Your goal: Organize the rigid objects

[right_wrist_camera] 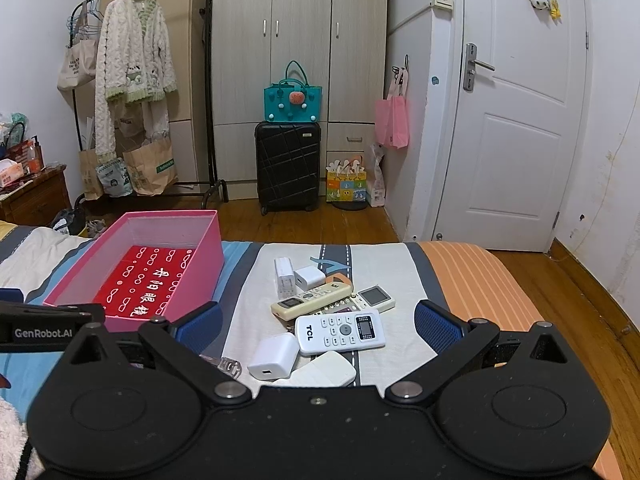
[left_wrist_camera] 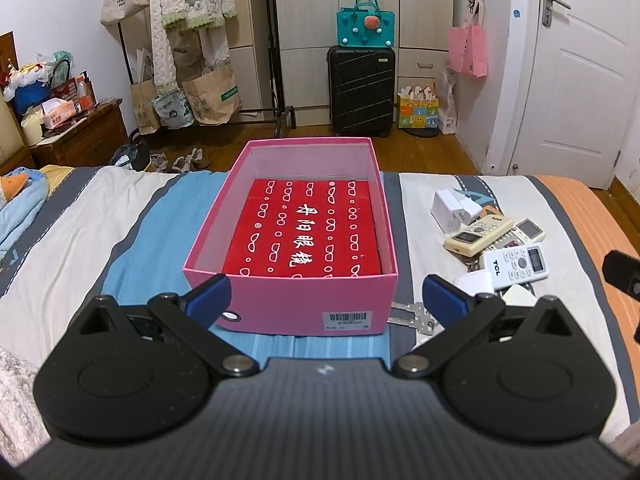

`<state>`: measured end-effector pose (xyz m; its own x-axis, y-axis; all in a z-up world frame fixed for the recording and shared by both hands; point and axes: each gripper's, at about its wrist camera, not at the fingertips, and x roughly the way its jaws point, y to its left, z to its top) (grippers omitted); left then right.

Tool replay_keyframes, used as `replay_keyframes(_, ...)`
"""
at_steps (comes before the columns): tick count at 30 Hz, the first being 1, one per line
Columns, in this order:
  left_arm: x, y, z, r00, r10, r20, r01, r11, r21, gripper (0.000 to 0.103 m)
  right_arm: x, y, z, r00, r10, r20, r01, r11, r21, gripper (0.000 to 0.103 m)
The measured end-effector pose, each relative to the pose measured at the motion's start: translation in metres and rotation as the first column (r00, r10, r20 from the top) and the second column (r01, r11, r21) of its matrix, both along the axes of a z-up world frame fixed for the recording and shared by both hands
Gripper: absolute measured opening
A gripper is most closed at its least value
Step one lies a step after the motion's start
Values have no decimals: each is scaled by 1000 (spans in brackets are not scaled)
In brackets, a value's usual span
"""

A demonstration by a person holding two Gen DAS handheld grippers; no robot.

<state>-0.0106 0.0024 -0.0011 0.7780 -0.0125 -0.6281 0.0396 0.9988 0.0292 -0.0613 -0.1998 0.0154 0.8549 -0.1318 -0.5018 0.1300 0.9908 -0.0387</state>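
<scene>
Bedroom floorboards, a wardrobe and a white door lie behind a bed [left_wrist_camera: 100, 216] covered in a striped sheet, where the work is laid out. At the middle of the left wrist view sits an open pink box [left_wrist_camera: 292, 304] with a red printed case [left_wrist_camera: 308, 232] lying flat on its bottom. At 3 o'clock from the box, apart from it on the sheet, is a loose heap: a white TCL remote [right_wrist_camera: 340, 331] lies on top, a beige remote [right_wrist_camera: 312, 300] rests crosswise at its 11 o'clock, and a third remote with a grey screen [right_wrist_camera: 374, 298] pokes out at 1 o'clock. Two white plug adapters [right_wrist_camera: 298, 276] stand at the heap's 12 o'clock. A larger white charger [right_wrist_camera: 274, 357] and a flat white case [right_wrist_camera: 324, 370] lie at its 6 o'clock. A set of keys [left_wrist_camera: 416, 316] lies just beside the box's near right corner.

The left gripper [left_wrist_camera: 326, 294] hangs over the box's near wall, tongs spread wide and holding nothing. The right gripper [right_wrist_camera: 318, 328] hovers above the heap, tongs likewise apart and empty. Behind stand a black suitcase [right_wrist_camera: 288, 168] topped by a teal bag [right_wrist_camera: 292, 100], and a clothes rack [right_wrist_camera: 140, 80] at 10 o'clock.
</scene>
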Motion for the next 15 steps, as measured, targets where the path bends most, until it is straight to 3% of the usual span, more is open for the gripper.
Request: replay_keyframes(15, 2, -1, -4, 1000, -1, -12, 1, 1000, -1, 103, 1, 0, -1, 1000, -4, -12, 4, 1000, -8, 103)
